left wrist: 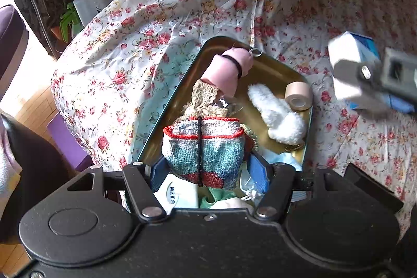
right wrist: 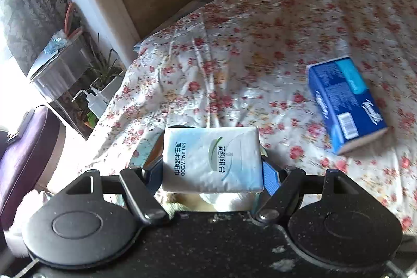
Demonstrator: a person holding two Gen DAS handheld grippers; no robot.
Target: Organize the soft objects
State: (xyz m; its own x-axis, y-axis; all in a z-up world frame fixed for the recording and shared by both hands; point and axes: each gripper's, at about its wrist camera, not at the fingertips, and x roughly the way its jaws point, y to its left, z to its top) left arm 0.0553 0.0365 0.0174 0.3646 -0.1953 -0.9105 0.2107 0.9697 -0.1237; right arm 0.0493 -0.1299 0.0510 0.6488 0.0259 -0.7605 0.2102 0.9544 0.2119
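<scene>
While my left gripper [left wrist: 206, 168] clenched the knitted pouch [left wrist: 204, 147] over the metal tin [left wrist: 299, 74], my right gripper [right wrist: 212, 171] grasped the white tissue pack [right wrist: 211, 158] above the floral bedsheet [right wrist: 234, 69]. Both looked light and soft to me, so I judged their middles the best hold.

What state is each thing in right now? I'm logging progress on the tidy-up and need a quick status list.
left gripper: shut on the knitted roll
knitted roll: bound with a black band, held over the tin
tin: open, partly filled
pink roll: banded, leaning in tin
white fluffy piece: lying in tin
tape roll: in tin's corner
right gripper: shut on white tissue pack
white tissue pack: sealed, held
blue tissue pack: lying on bedspread
</scene>
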